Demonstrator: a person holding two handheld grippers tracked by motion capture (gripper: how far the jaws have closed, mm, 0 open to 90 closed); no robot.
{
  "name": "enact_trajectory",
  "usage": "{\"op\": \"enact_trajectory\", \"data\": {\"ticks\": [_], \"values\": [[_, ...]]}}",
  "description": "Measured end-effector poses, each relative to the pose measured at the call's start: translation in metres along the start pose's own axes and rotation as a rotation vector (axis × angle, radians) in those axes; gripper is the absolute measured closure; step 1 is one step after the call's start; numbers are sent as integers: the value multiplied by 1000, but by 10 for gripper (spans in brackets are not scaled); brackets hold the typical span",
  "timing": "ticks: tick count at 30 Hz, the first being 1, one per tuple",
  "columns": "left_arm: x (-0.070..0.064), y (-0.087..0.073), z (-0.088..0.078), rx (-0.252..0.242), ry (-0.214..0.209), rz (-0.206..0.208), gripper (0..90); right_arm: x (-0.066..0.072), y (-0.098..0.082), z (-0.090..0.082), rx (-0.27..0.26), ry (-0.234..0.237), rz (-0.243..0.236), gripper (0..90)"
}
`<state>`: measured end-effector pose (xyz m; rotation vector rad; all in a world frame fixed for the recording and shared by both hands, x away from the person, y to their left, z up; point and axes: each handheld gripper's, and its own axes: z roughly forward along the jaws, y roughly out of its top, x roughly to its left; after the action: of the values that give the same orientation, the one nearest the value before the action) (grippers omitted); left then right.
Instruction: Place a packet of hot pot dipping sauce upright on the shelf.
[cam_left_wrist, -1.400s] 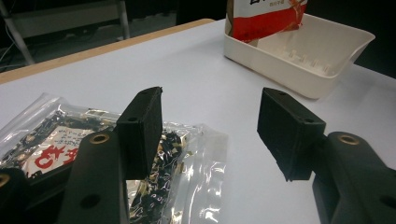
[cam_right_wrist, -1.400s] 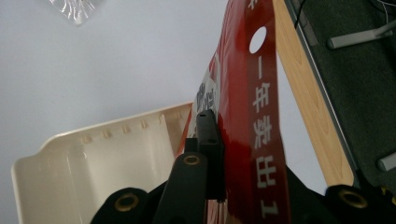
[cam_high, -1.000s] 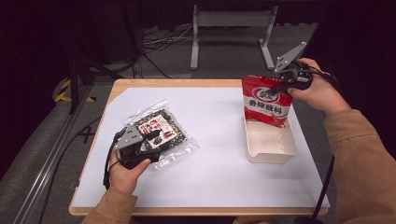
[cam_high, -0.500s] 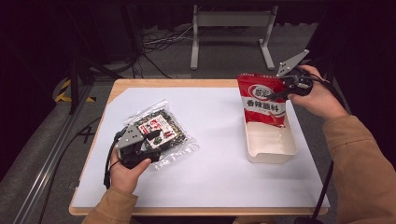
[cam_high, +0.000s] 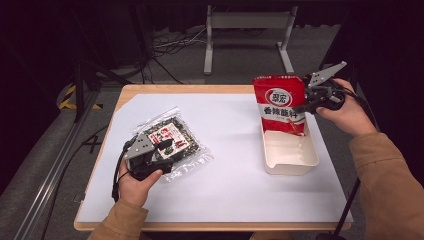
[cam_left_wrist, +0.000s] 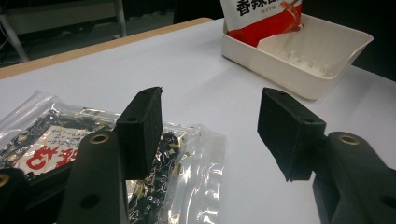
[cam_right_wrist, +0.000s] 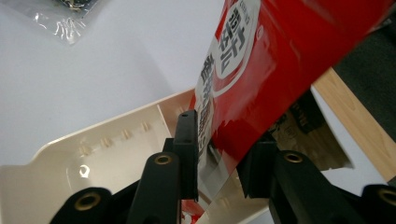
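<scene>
The red pouch (cam_high: 281, 102) should be eased fully into the white tray (cam_high: 290, 162) before the right tool (cam_high: 303, 107) is drawn clear (its jaws have just been opening, pouch btwn them, no longer pinched). The left tool (cam_high: 162, 148) is held spread over the clear packet (cam_high: 172, 137), gripping nothing.

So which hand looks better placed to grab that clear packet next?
Probably the left gripper: it hovers open over the clear seaweed packet, while the right gripper, jaws just opening, is across the table at the red pouch.

Open tongs (cam_left_wrist: 210, 135) over clear seaweed packet (cam_left_wrist: 56, 144), white tray (cam_left_wrist: 299, 70) beyond holding red pouch (cam_left_wrist: 261, 18)
</scene>
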<state>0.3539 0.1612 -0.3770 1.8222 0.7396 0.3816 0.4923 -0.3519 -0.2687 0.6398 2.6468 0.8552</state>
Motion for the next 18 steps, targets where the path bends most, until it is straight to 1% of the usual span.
{"op": "enact_trajectory", "data": {"ticks": [1,2,3,4,6,9,12,13,14,18], "values": [[0,0,1,1,-3,-7,408,0,-3,1,-9,6,6,730],[0,0,2,1,-3,-1,408,0,-5,1,-9,10,12,745],[-1,-1,2,6,-6,-8,408,1,-7,2,-8,10,14,758],[0,-1,3,6,-3,-1,408,1,-9,5,-4,18,19,767],[-1,-1,3,5,-9,-5,408,1,-10,7,1,20,22,768],[-1,0,3,4,-10,-3,407,3,-14,17,27,29,29,772],[-1,-1,3,4,-11,-8,408,3,-17,20,26,33,31,776],[0,-1,3,6,-10,-3,408,3,-19,21,26,36,35,777],[0,-1,3,7,-11,-3,408,3,-25,24,18,42,48,783],[0,-1,3,7,-11,-2,407,3,-30,26,22,47,53,782]]}}
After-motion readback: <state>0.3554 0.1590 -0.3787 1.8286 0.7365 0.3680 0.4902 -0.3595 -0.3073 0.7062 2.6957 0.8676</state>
